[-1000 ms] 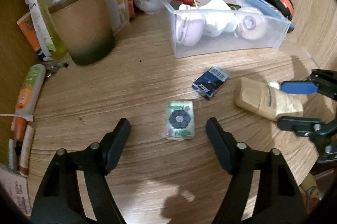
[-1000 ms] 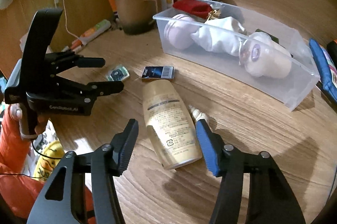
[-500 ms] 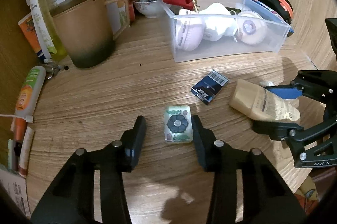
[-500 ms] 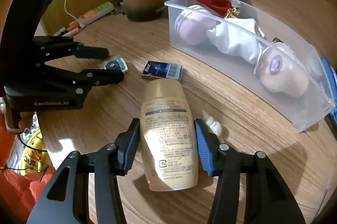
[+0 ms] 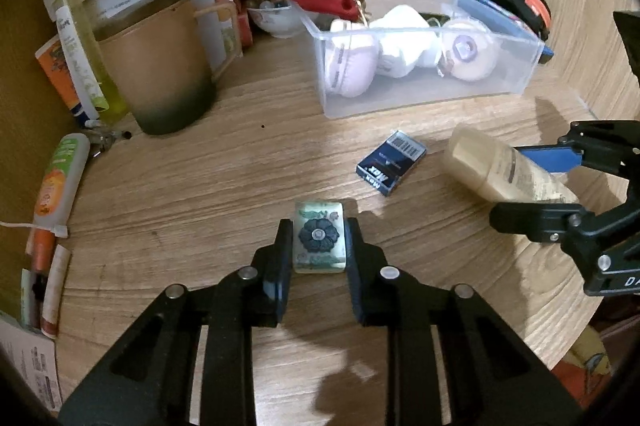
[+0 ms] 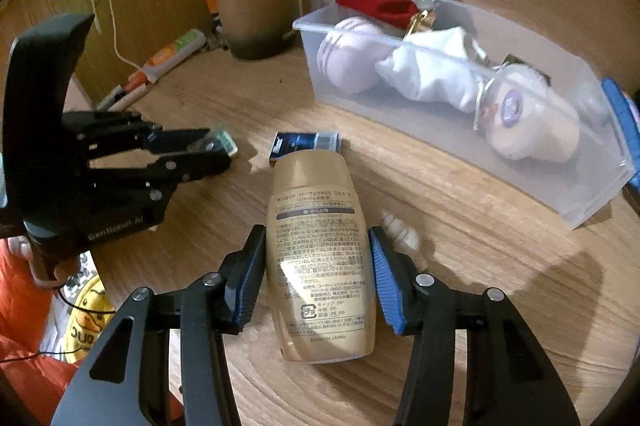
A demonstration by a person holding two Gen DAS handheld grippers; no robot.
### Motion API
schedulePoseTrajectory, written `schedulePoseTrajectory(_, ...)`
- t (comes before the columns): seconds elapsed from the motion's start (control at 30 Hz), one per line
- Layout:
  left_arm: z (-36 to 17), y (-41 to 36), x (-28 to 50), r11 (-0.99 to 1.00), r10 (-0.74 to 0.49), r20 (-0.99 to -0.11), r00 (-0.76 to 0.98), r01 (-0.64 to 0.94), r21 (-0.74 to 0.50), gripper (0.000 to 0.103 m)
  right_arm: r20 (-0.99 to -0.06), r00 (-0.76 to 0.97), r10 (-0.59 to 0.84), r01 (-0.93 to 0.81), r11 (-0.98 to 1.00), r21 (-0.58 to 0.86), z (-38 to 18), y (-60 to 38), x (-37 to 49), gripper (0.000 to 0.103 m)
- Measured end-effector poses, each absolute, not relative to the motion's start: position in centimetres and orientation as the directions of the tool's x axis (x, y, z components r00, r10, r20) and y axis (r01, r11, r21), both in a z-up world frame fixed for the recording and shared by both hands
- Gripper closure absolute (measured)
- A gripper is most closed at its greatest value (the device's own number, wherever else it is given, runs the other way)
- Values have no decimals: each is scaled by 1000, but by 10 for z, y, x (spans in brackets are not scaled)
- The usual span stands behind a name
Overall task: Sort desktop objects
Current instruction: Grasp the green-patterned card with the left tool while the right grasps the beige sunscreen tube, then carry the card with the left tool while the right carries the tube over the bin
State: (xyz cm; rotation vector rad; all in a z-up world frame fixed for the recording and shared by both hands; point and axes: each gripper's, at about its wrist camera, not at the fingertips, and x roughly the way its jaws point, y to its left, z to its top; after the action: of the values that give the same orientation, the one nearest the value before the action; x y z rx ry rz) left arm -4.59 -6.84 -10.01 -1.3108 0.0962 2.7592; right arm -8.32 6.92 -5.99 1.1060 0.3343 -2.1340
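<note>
My left gripper (image 5: 319, 242) is shut on a small green tile with a dark flower (image 5: 319, 237) that lies on the wooden desk; it also shows in the right wrist view (image 6: 212, 145). My right gripper (image 6: 318, 266) is closed around a tan sunscreen bottle (image 6: 320, 258) lying on the desk, its blue pads at the bottle's sides. The bottle also shows in the left wrist view (image 5: 500, 169). A dark blue box (image 5: 390, 161) lies between the two. A clear plastic bin (image 5: 420, 85) holding white and lilac soft items stands behind.
A brown mug (image 5: 160, 65), bottles, paper and tubes (image 5: 60, 177) crowd the left and back. A small white shell (image 6: 400, 230) lies by the right finger. An orange-black round object (image 5: 516, 1) sits behind the bin. The desk edge curves at the front right.
My left gripper closed from wide open onto the flower tile. My right gripper moved forward along the bottle and narrowed onto its sides.
</note>
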Motion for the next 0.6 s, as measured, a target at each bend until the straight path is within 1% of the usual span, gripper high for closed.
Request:
schedulePoseTrajectory(0.4,-59,-72,-50,-997,69,-701,-710,-76,-21,79,-745,-439,-502,656,-746,116,-34,91,-88,56)
schedulePoseTrajectory(0.6,-35,-74,-53,-998,57,-659,-750,-60,-18,79,-723,-486,-490,634,-768,95,-17,109,-95,56)
